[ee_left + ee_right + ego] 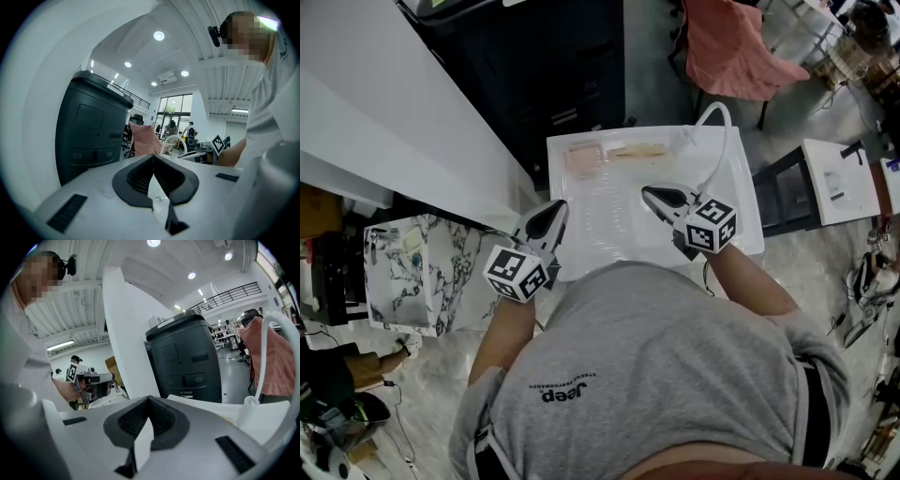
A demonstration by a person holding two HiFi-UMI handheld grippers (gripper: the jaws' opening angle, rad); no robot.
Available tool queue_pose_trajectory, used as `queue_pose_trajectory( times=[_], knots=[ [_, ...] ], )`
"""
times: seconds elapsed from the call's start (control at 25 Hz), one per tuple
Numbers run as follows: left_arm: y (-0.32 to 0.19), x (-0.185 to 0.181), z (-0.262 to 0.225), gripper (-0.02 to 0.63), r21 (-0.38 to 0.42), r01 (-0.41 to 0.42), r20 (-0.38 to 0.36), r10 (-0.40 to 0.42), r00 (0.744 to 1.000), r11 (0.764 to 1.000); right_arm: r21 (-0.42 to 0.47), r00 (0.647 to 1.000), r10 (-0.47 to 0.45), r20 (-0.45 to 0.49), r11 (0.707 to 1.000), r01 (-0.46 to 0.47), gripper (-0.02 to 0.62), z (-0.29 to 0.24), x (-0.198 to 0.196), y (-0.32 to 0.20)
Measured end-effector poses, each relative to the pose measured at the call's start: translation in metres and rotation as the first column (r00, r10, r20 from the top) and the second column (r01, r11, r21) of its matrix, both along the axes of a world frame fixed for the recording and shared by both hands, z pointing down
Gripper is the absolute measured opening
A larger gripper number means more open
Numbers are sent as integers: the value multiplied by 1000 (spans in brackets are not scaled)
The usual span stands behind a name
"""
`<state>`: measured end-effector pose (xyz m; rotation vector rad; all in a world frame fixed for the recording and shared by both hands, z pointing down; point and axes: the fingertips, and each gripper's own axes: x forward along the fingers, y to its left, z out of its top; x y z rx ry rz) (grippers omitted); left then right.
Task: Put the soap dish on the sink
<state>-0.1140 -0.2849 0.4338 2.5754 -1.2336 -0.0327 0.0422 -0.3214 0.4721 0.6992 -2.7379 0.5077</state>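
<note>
While both tools hover over the near half of the white rectangular sink [748, 220], I note the pale pink ridged soap dish [584, 157] lying flat on the sink's far ledge, toward its left corner. Just beside it on the same ledge lies a flat beige oblong item [639, 151]; I cannot tell what it is.

Left gripper [559, 208]: over the sink's near-left rim, jaws clenched tip to tip with nothing between them, confirmed in its own view [153, 157]. The dish sits ahead of it and slightly to its right, well apart.

Right gripper [649, 193]: over the basin, jaws likewise pressed together and empty [149, 399]. The dish is ahead and to its left, apart from it.

White curved faucet [724, 141] rises at the far-right corner. Tall dark grey bin [553, 66] stands behind the sink.
</note>
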Motion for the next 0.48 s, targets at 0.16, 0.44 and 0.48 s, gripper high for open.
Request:
queue_pose_trajectory(
  times=[0.16, 0.44, 0.48],
  knots=[
    [1, -1, 0, 15, 1, 2, 0, -2, 1000, 1000, 0, 1000, -3, 2, 1000, 3, 49, 1, -1, 0],
    [2, -1, 3, 15, -2, 6, 0, -6, 1000, 1000, -1, 1000, -6, 9, 1000, 6, 49, 2, 0, 1],
    [2, -1, 3, 15, -2, 7, 0, -7, 1000, 1000, -1, 1000, -7, 10, 1000, 7, 49, 2, 0, 1]
  ],
)
